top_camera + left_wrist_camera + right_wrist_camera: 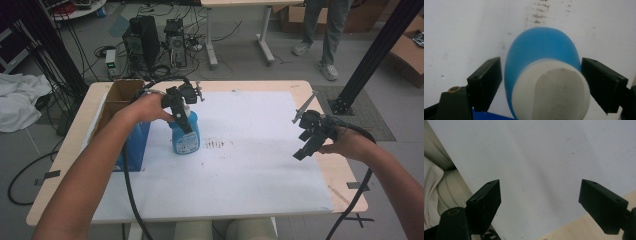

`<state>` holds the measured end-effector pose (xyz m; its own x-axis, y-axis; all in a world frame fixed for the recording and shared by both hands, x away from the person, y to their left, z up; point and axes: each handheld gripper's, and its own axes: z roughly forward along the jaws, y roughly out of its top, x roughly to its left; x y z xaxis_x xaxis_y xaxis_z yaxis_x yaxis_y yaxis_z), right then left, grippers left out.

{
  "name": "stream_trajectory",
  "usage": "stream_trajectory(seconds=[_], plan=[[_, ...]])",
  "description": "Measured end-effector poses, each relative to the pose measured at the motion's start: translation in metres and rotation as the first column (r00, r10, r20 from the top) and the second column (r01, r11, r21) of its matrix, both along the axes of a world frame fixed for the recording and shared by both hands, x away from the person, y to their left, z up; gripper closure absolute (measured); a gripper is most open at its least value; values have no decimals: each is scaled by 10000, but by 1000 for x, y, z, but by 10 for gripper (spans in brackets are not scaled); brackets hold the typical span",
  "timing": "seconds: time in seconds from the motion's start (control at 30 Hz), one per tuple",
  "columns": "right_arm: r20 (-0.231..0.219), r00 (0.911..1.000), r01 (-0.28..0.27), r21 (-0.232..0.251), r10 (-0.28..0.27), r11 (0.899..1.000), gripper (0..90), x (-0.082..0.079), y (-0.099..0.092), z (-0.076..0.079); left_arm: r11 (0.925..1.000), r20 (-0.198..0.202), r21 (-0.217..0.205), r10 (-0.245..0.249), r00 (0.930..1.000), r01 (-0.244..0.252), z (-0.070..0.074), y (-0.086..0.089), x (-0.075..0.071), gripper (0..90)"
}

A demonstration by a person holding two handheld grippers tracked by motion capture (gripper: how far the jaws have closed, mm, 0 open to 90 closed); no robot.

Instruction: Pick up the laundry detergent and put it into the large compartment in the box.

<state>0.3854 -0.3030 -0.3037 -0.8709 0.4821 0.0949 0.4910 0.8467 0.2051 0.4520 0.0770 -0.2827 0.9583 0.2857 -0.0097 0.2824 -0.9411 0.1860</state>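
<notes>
A blue bottle [186, 142] with a white cap stands upright on the white sheet, left of the table's middle. My left gripper [187, 127] comes down over it from above. In the left gripper view the white cap [551, 90] and blue body [541, 47] sit between the two black jaws of the left gripper [540, 65]; a thin gap shows at the left pad [486, 82], and the right pad [601, 82] is close beside the cap. My right gripper [302, 150] hovers open over the sheet's right edge, and in its own view the right gripper [540, 187] has nothing between its jaws.
A cardboard box [120, 97] stands at the table's left, with a blue panel [135, 145] below it. Dark smudges [217, 145] mark the white sheet [250, 170]. Beyond the table are computer gear [150, 40], a standing person's legs [325, 30] and a black post [370, 55].
</notes>
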Motion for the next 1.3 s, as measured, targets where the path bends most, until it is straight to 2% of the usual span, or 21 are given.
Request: stream_trajectory(seconds=[0.2, 0.23, 0.37, 1.3], plan=[[48, 10000, -35, 33, 35, 10000, 181, 0, 0, 0, 10000, -31, 12, 36, 10000, -36, 0, 0, 0, 206], [58, 10000, -36, 26, 36, 10000, 181, 0, 0, 1, 10000, 49, 33, -86, 10000, 86, 1, 0, 0, 214], [50, 10000, -45, 14, 45, 10000, 181, 0, 0, 1, 10000, -34, -33, 39, 10000, -39, 0, -1, -1, 229], [74, 9999, -105, 55, 105, 9999, 181, 0, 0, -1, 9999, 128, -105, 115, 9999, -114, 3, 2, 0, 297]])
